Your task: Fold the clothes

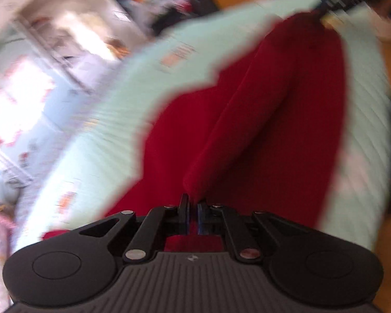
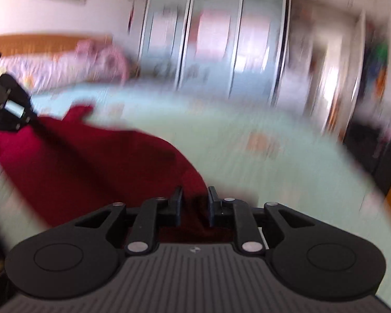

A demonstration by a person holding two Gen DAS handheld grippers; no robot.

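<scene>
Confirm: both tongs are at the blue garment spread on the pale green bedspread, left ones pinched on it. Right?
Wrong colour. The garment is red, not blue, as the left wrist view shows. The rest holds: it lies on the pale green bedspread, and the left tongs are pinched on it.

Both fisheye views: bright daylight, heavy motion blur throughout, glare blown out at the left view's left edge, corners vignetted.
</scene>
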